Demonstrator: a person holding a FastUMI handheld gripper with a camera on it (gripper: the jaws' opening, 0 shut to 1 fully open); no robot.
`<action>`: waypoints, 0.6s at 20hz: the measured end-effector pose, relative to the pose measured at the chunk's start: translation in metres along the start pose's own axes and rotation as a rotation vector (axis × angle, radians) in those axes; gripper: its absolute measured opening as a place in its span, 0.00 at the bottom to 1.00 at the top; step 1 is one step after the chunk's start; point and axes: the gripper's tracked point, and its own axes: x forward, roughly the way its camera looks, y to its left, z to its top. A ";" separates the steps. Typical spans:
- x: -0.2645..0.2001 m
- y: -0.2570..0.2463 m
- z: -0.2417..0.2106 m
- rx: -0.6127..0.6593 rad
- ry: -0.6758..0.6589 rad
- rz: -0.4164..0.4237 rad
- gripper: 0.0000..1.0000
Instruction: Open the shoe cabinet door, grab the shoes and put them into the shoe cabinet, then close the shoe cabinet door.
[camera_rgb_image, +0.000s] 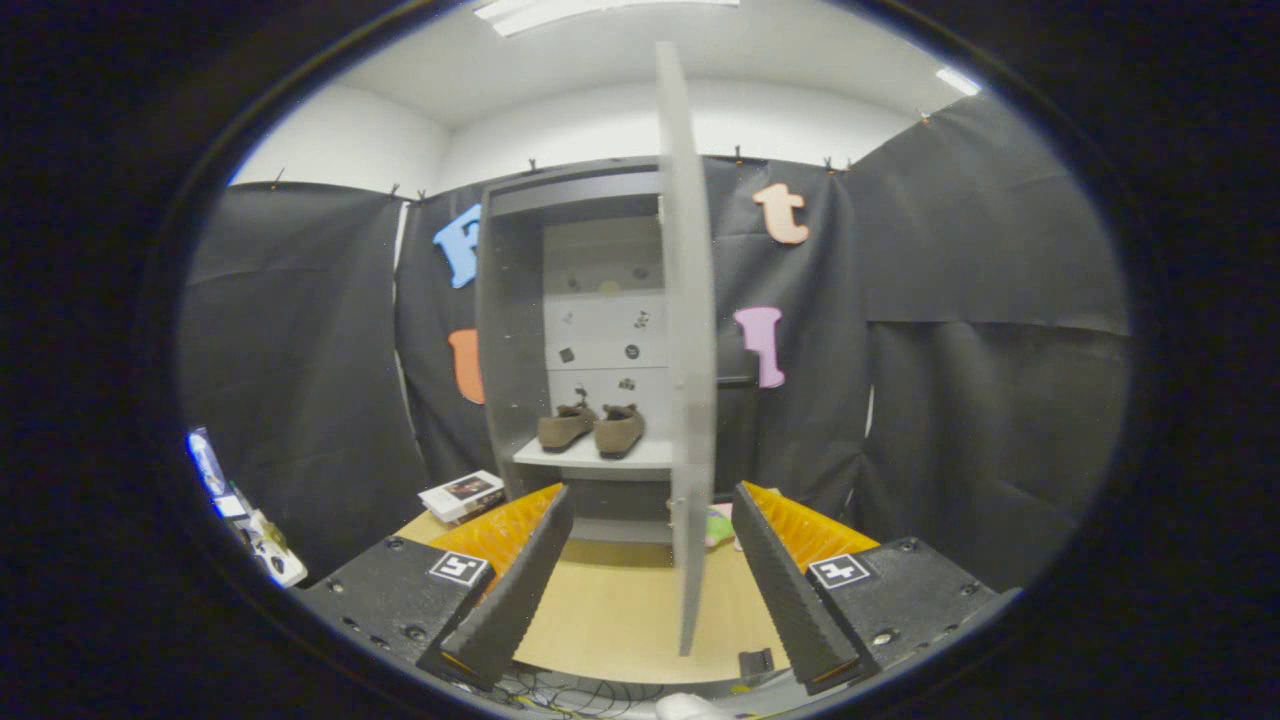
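**Shoes on the shelf, door swung out**

The tool (650, 580) is held with its fingers spread apart, nothing clamped between them. The shoe cabinet (520, 330) is seen standing on the counter (610, 620) beyond the fingers. Its door (688, 350) is swung out edge-on, its edge lying between the fingers. The pair of shoes (592, 428) is set side by side on the cabinet's shelf (590, 456), left of the door. A book (462, 494) is laid beside the cabinet's left wall.

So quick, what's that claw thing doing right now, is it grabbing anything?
Gripper: open, holding nothing; the edge of the open cabinet door stands between its fingers, not pressed by either.
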 end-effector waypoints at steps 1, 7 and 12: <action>0.001 -0.014 0.001 0.002 -0.012 -0.008 1.00; 0.038 -0.098 0.009 0.040 -0.014 0.013 1.00; 0.083 -0.104 0.006 0.021 0.023 0.198 1.00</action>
